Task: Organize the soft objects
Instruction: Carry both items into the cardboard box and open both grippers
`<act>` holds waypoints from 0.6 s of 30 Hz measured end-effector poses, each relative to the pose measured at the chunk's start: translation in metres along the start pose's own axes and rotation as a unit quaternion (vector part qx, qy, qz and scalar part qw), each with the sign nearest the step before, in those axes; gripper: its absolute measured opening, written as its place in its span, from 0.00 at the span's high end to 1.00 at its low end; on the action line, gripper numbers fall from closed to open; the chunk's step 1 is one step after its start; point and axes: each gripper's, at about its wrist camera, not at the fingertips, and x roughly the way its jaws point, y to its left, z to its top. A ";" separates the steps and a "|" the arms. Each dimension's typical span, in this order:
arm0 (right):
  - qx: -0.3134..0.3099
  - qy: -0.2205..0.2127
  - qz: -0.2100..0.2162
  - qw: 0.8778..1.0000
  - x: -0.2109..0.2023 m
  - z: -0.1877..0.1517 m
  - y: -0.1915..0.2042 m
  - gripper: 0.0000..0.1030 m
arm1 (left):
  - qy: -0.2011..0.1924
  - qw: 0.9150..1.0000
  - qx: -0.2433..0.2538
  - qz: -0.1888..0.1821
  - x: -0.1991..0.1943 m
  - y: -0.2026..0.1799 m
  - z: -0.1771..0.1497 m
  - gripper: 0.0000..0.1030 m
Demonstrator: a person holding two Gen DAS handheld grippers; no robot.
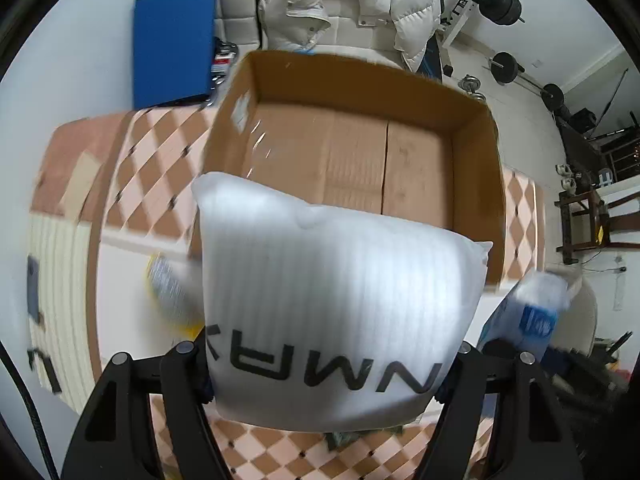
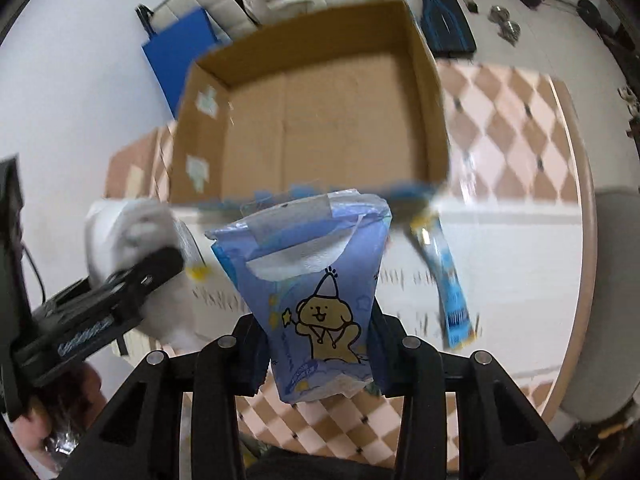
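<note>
- White ribbed foam pouch with black lettering (image 1: 328,312) sits clamped between the two black fingers of the left gripper (image 1: 324,372), raised in front of the open brown cardboard box (image 1: 476,168); the box floor is bare cardboard
- Blue plastic tissue pack printed with a yellow cartoon bear in a party hat (image 2: 316,300) is squeezed by the right gripper (image 2: 320,356), also raised before the same cardboard box (image 2: 434,120)
- Right wrist view alone shows the bear print, the left gripper (image 2: 120,284) from the side with its white pouch (image 2: 132,248), and a long blue sachet with a yellow end (image 2: 444,280) lying on the white sheet (image 2: 512,264)
- Left wrist view alone shows the pouch lettering, a blurred yellow-and-clear packet (image 1: 172,292) to the left, and the tissue pack (image 1: 528,312) at the right edge
- Box rests on a round table with a pink-and-tan diamond-check cloth (image 1: 152,176); behind it a cream puffer jacket (image 1: 352,4), a blue flat panel (image 1: 172,44), and barbell weights (image 1: 504,4) against white walls
- One box, two gripped soft packs, one sachet, one blurred packet
</note>
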 end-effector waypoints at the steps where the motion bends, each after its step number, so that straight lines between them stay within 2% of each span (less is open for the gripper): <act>1: 0.002 -0.003 -0.003 1.000 0.003 0.014 0.002 0.59 | 0.011 1.000 -0.002 -0.009 -0.005 -0.003 0.017 0.30; 2: 0.008 0.000 -0.004 1.000 0.009 0.032 0.002 0.59 | 0.020 1.000 -0.002 -0.014 -0.007 -0.001 0.036 0.30; 5: 0.025 0.011 -0.001 1.000 0.029 0.095 0.014 0.59 | 0.047 0.999 0.008 -0.016 0.022 -0.007 0.076 0.30; 11: 0.040 0.044 -0.016 0.998 0.103 0.173 0.011 0.59 | 0.118 0.993 0.004 -0.033 0.096 -0.010 0.133 0.30; 13: 0.039 0.052 -0.026 0.998 0.124 0.189 0.015 0.59 | 0.138 0.990 0.000 -0.037 0.119 -0.008 0.146 0.30; 18: 0.028 0.068 -0.049 0.996 0.164 0.217 0.019 0.59 | 0.158 0.987 0.020 -0.025 0.149 -0.011 0.157 0.30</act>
